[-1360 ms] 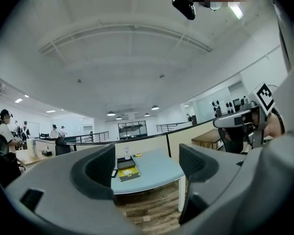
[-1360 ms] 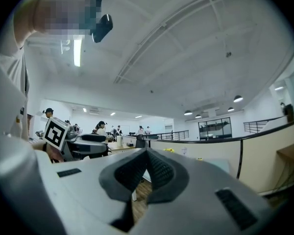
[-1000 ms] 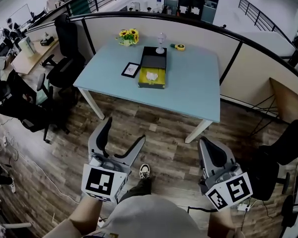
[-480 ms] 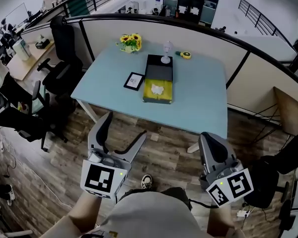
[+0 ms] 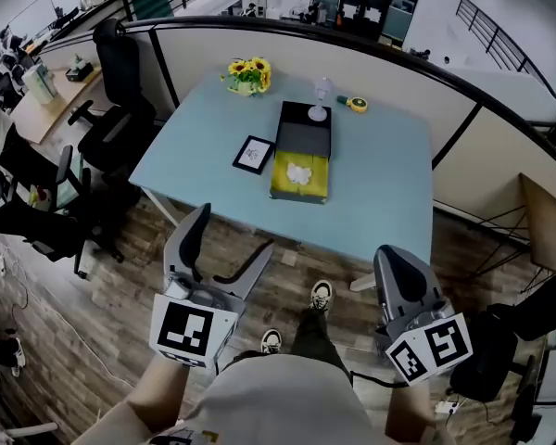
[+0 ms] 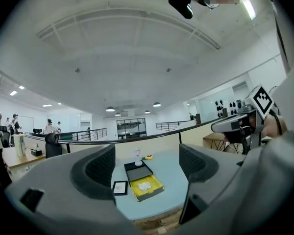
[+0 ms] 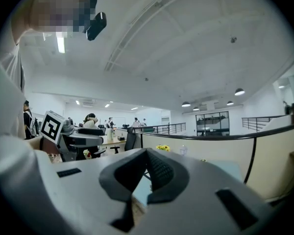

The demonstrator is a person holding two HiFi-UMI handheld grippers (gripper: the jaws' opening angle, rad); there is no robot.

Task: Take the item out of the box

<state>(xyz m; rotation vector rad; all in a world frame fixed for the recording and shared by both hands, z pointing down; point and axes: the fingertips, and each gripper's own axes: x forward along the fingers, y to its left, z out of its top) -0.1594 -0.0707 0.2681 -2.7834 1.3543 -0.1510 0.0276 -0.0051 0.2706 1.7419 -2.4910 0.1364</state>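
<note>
Standing on the wood floor, well apart from the blue table (image 5: 380, 188) at my 12 o'clock; task not yet started. The open yellow box (image 5: 299, 196) sits near the table's middle, with the white item (image 5: 299, 174) lying inside on the yellow lining, untouched. Left gripper (image 5: 230, 237): fingers spread wide, nothing between them; its own view frames the box in the gap. Right gripper (image 5: 392, 260): fingers pressed together, holding nothing. Step in hand, as I judge it, is the approach. To do it well I should close on the near table edge squarely, bring the already wide left gripper down over the box from above, and pinch the item at its middle. It looks soft and crumpled, so a light grip should do. The right gripper must be opened before it can help; it could otherwise steady the box's near wall so the box does not slide. Around the box: a dark lid or sleeve (image 5: 304, 139) touches it at 12 o'clock, with a clear stemmed glass (image 5: 322, 98) at that part's far end; that one is tippable, so I should keep my reach short. A small framed picture (image 5: 253, 154) lies just beside the box at 9 o'clock, sunflowers (image 5: 246, 70) at 11 o'clock, and a yellow tape measure (image 5: 356, 104) at 1 o'clock. A black office chair (image 5: 119, 95) stands off the table at 10 o'clock, clear of my path. Nothing blocks the near edge.
</note>
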